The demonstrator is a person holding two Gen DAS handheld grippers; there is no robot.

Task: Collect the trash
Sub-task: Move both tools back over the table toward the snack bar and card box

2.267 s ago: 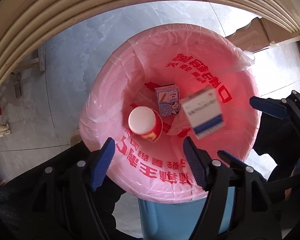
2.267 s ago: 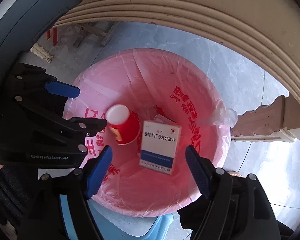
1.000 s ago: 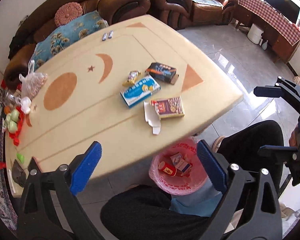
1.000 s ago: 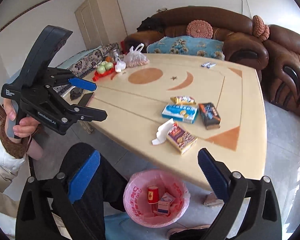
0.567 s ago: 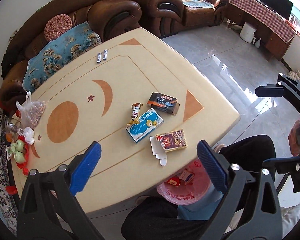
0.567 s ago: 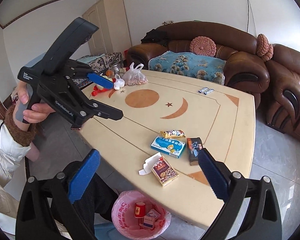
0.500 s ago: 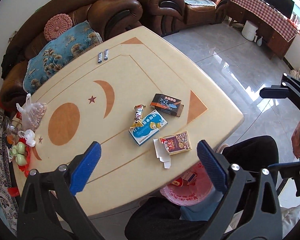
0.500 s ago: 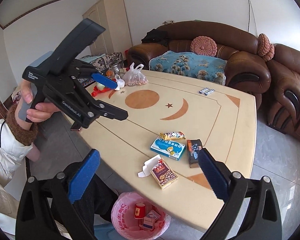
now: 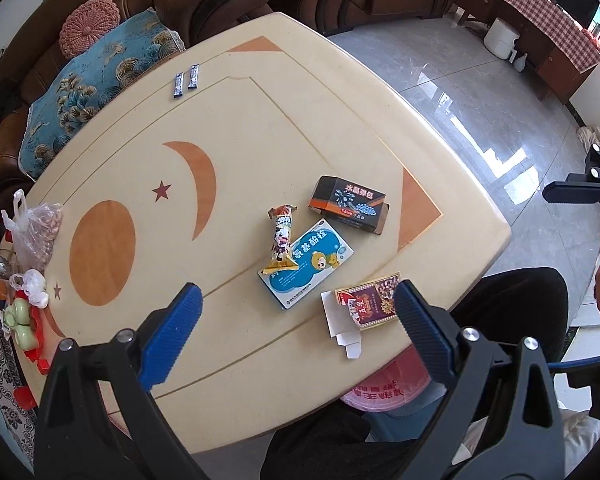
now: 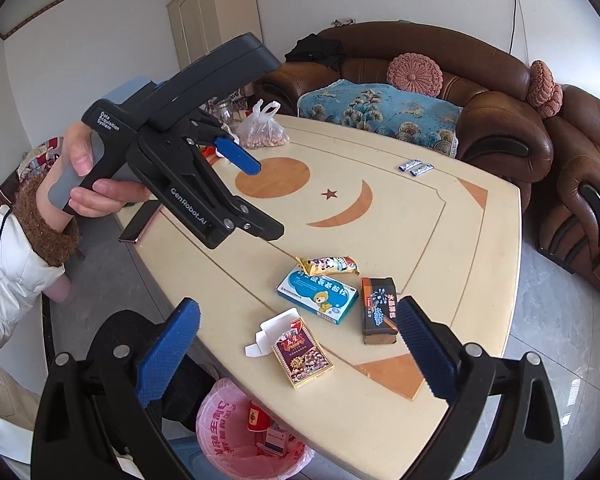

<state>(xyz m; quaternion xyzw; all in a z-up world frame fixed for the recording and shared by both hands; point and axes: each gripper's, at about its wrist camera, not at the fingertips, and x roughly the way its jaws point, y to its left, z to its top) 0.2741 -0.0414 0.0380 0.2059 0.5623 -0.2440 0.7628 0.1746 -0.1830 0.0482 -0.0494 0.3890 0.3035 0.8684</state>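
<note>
Both grippers hover above the bench (image 9: 100, 364) with nothing in them. The left gripper (image 9: 296, 332) has its fingers spread wide apart, and the right gripper (image 10: 298, 344) is just as wide open.

Four pieces of trash lie in a loose cluster on the bench. Nearest the left fingers, just ahead of the right-hand one, is the red card box (image 9: 370, 305) with its white flap torn open. Beyond it, ahead of the gap between the fingers, sits the blue medicine box (image 9: 312, 266), with the snack wrapper (image 9: 282, 242) resting partly across its far corner. The black box (image 9: 348, 204) lies farthest out.

All three boxes look like light, thin cardboard, probably empty, though the views cannot confirm that. They should be stiff enough across their short sides but would crush under a hard squeeze. The card box is best pinched across its narrow body, clear of the floppy flap. The wrapper is soft, crinkly and likely slick; take it at its middle.

The pink-lined bin (image 10: 220, 420) stands on the floor under the near bench edge, below the fingers, already holding a red cup (image 10: 257, 418).
</note>
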